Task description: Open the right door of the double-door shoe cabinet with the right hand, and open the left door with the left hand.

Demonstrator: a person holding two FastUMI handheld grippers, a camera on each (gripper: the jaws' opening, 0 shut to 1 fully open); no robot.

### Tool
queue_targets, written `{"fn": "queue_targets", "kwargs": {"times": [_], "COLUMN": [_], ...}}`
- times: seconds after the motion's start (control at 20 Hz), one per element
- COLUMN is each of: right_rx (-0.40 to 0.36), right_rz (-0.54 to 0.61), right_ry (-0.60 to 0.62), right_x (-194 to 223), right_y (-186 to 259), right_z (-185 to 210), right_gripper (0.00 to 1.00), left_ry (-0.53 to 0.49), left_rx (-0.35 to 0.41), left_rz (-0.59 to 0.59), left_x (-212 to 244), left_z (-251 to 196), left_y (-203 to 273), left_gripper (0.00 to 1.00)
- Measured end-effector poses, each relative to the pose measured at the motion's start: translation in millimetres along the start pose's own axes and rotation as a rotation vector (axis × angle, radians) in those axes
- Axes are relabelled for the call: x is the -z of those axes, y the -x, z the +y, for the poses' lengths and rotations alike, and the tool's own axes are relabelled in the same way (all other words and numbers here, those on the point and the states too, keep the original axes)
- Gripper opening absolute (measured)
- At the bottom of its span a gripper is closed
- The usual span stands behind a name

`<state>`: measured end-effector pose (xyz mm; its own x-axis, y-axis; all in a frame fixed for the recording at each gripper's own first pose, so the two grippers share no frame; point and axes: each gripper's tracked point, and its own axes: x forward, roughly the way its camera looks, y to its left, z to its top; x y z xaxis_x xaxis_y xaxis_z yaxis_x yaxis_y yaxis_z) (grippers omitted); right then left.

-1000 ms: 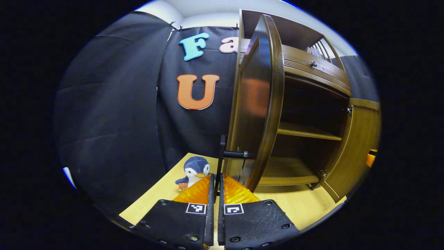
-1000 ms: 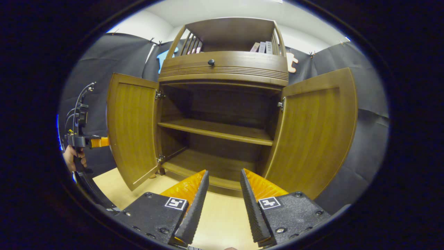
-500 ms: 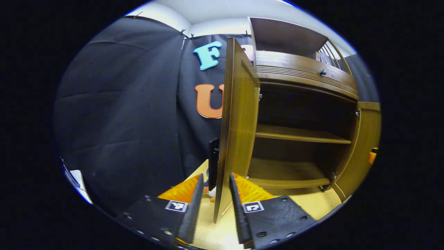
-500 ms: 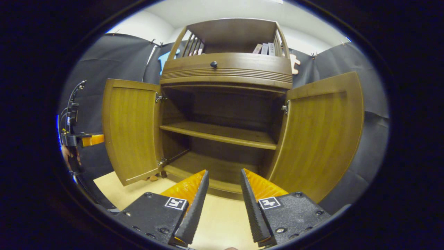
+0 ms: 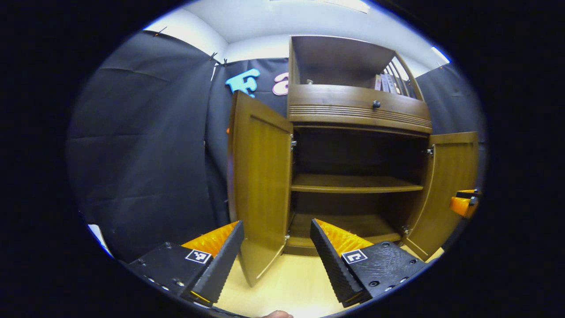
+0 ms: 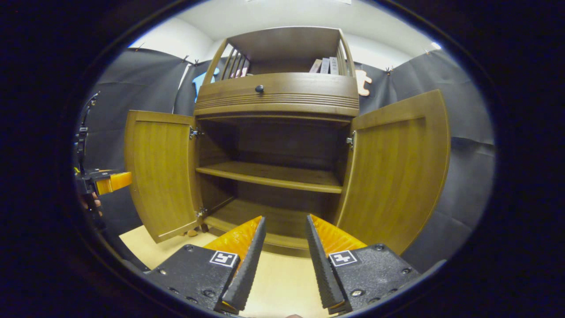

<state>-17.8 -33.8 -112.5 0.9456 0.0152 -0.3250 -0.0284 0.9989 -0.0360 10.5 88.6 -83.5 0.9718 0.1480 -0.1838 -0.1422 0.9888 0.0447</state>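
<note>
Both doors look fully swung out, left door [image 5: 260,185] frame-centre and right door [image 6: 397,168] at right, so left gripper [image 5: 276,238] and right gripper [image 6: 284,234], jaws apart and empty, should just back straight off without clipping an edge.

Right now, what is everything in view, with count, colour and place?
Shoe cabinet: one, brown wood, centre, on a pale floor.
Left door: one, brown, swung open.
Right door: one, brown, swung open.
Shelf: one, brown, bare, mid-cabinet.
Drawer knob: one, dark, above the doors.
Books: a few, pale, top rack, right side.
Left gripper: one, orange and black fingers, apart, holding nothing.
Right gripper: one, orange and black fingers, apart, holding nothing.
</note>
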Motion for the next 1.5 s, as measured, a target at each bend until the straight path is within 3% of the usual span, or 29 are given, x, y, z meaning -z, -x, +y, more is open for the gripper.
{"fn": "queue_targets", "kwargs": {"times": [0.05, 0.2, 0.25, 0.3, 0.4, 0.45, 0.5, 0.6, 0.8, 0.9, 0.95, 1.3, 1.5], "right_rx": [0.002, 0.011, 0.011, 0.011, 0.011, 0.012, 0.012, 0.012, 0.009, 0.008, 0.014, 0.035, 0.036], "right_rz": [-0.006, -0.026, -0.034, -0.042, -0.055, -0.062, -0.069, -0.084, -0.103, -0.116, -0.124, -0.16, -0.177], "right_ry": [-0.003, -0.01, -0.014, -0.019, -0.025, -0.029, -0.029, -0.028, -0.03, -0.035, -0.039, -0.051, -0.056], "right_x": [-1.6, -8.4, -11.8, -14.3, -18.3, -20.9, -23.7, -28.3, -36.3, -39.9, -43.4, -58.2, -65.3], "right_y": [2.3, 7.7, 9.7, 11.9, 16.2, 19.0, 21.6, 26.3, 29.0, 32.6, 33.5, 32.5, 26.7], "right_z": [-2.1, -6.7, -7.9, -8.8, -10.3, -10.8, -11.8, -12.1, -12.6, -14.1, -16.8, -26.8, -26.0], "right_gripper": [0.62, 0.62, 0.62, 0.62, 0.62, 0.63, 0.64, 0.75, 0.82, 0.83, 0.84, 0.84, 0.84], "left_ry": [0.005, 0.005, 0.009, 0.015, 0.023, 0.017, 0.007, -0.01, 0.002, 0.018, 0.013, -0.012, -0.014], "left_rx": [0.02, 0.048, 0.064, 0.077, 0.101, 0.108, 0.118, 0.145, 0.194, 0.204, 0.197, 0.177, 0.153], "left_rz": [-0.012, -0.048, -0.056, -0.063, -0.078, -0.087, -0.097, -0.112, -0.122, -0.136, -0.146, -0.163, -0.166], "left_x": [-6.2, -21.1, -26.4, -27.4, -33.9, -37.3, -39.5, -43.7, -53.3, -61.2, -65.6, -68.9, -68.5], "left_z": [-9.9, -30.5, -39.4, -46.5, -62.3, -69.2, -75.9, -93.0, -124.8, -131.0, -131.1, -130.8, -121.3], "left_y": [1.9, 7.5, 10.0, 12.2, 15.9, 18.5, 21.8, 27.9, 38.6, 43.3, 44.7, 50.5, 51.6], "left_gripper": [0.94, 0.95, 1.0, 1.0, 0.84, 0.95, 1.0, 1.0, 0.95, 0.95, 1.0, 1.0, 0.95]}}
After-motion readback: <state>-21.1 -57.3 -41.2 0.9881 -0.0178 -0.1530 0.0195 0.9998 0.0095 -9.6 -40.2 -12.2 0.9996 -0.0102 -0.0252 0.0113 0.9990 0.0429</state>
